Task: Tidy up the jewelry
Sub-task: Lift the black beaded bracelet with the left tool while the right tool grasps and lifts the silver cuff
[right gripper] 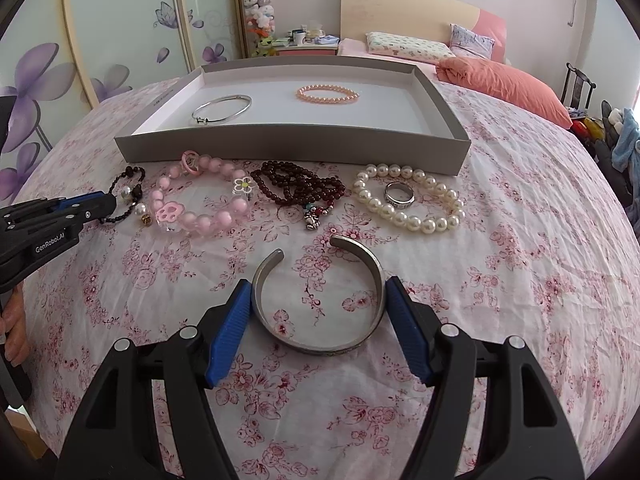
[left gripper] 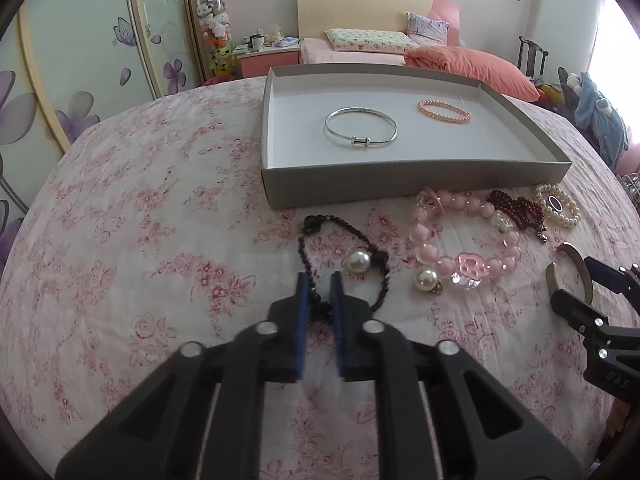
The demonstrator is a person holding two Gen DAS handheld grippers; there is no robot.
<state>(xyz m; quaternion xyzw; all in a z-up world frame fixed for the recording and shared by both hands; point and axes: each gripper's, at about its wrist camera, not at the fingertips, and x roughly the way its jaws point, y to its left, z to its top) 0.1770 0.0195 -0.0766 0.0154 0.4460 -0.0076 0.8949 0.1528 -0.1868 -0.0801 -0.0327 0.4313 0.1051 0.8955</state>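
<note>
My left gripper (left gripper: 320,286) is shut on a strand of the black bead bracelet (left gripper: 349,233), which lies on the floral cloth; from the right wrist view that gripper (right gripper: 114,200) is at the far left. My right gripper (right gripper: 316,288) has both blue pads against the sides of a silver cuff (right gripper: 320,348) lying flat on the cloth. A grey tray (left gripper: 400,188) behind holds a thin silver bangle (left gripper: 356,142) and a small pink bead bracelet (left gripper: 421,107).
In front of the tray (right gripper: 280,144) lie a big pink bead bracelet (right gripper: 224,168), dark red beads (right gripper: 300,188), a pearl bracelet (right gripper: 416,222) around a ring (right gripper: 399,196), and two pearl earrings (left gripper: 426,280). A bed and wardrobe stand behind.
</note>
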